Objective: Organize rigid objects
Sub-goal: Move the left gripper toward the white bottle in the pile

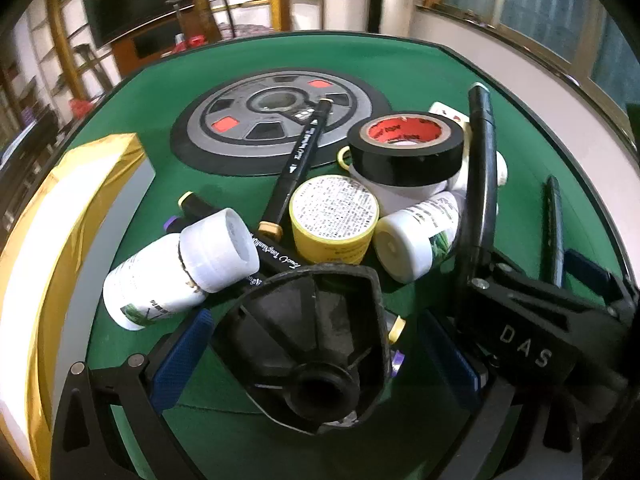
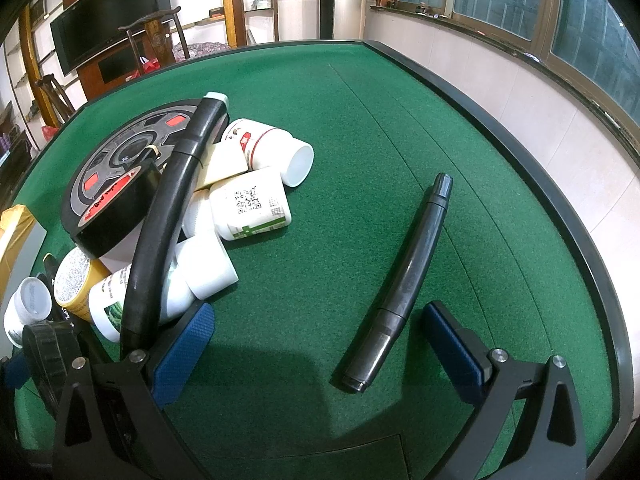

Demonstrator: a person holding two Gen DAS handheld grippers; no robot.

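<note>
On the green felt table (image 2: 360, 128), your clutter sits heaped beside the grey wheel-patterned disc (image 1: 240, 120).
Your left gripper (image 1: 316, 364) is spread wide around a black ribbed plastic funnel (image 1: 316, 332), blue pads not touching it. Your right gripper (image 2: 320, 354) is spread too, a dark grey marker pen (image 2: 404, 280) lying between its fingers. White pill bottles (image 2: 248, 204), black tape roll (image 1: 404, 148) lie piled.

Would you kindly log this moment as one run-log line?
left tool: open around black funnel-shaped part | right tool: open, dark pen between pads | pile: unsorted on green table
</note>
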